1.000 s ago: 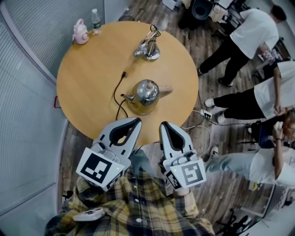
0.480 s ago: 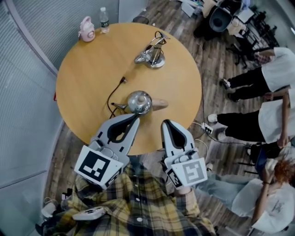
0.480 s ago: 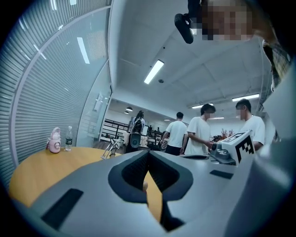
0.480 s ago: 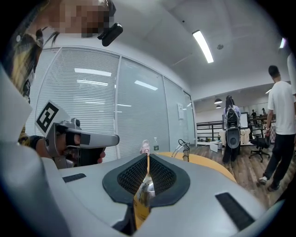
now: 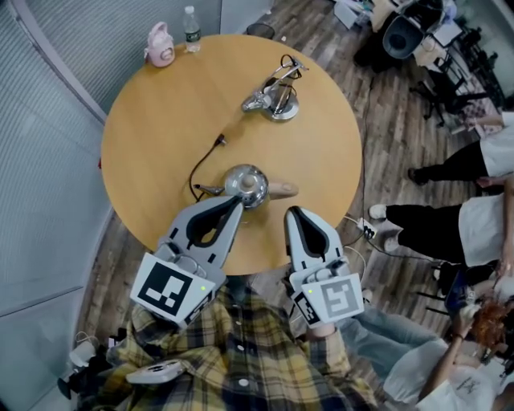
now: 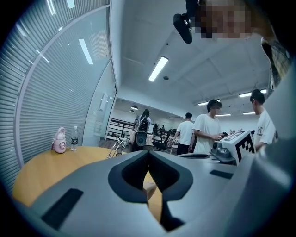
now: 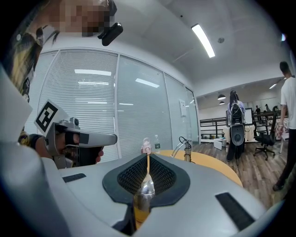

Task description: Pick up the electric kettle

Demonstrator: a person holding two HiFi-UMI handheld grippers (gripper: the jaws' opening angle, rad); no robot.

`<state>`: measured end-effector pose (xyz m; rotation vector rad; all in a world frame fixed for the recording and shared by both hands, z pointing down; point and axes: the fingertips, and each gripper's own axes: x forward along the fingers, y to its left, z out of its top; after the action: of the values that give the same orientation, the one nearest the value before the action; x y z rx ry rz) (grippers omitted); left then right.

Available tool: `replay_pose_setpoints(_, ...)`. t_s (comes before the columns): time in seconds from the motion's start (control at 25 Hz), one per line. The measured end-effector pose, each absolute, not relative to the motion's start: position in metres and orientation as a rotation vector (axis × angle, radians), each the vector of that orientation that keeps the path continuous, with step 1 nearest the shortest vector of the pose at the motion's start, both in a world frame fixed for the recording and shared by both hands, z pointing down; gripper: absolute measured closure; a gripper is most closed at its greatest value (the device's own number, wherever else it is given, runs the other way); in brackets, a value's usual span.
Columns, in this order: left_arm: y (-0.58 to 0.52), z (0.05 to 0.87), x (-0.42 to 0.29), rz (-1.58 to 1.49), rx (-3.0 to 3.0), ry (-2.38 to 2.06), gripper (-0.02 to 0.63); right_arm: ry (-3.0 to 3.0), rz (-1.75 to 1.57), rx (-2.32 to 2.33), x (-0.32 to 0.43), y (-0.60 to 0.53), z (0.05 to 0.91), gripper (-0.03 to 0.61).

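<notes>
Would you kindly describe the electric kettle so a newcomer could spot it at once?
Start at the round wooden table. Just nearer the person than its middle sits the electric kettle, a shiny domed metal pot. Unlike the wiry metal stand and the pink bottle at the far side, it has a pale handle jutting right and a black cord trailing left.

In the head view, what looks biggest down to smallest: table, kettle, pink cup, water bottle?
1. table
2. kettle
3. pink cup
4. water bottle, though it looks only a little smaller than the cup.
</notes>
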<state>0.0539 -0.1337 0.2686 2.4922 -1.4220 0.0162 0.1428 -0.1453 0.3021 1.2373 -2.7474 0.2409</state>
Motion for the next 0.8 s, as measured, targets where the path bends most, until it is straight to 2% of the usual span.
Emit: replay_pose_setpoints(0.8,-0.163,0.292,0.028,0.023,2.467,-1.411,0.611,-2.694,0.270,1.267,0.130,-0.185,0.335,0.538)
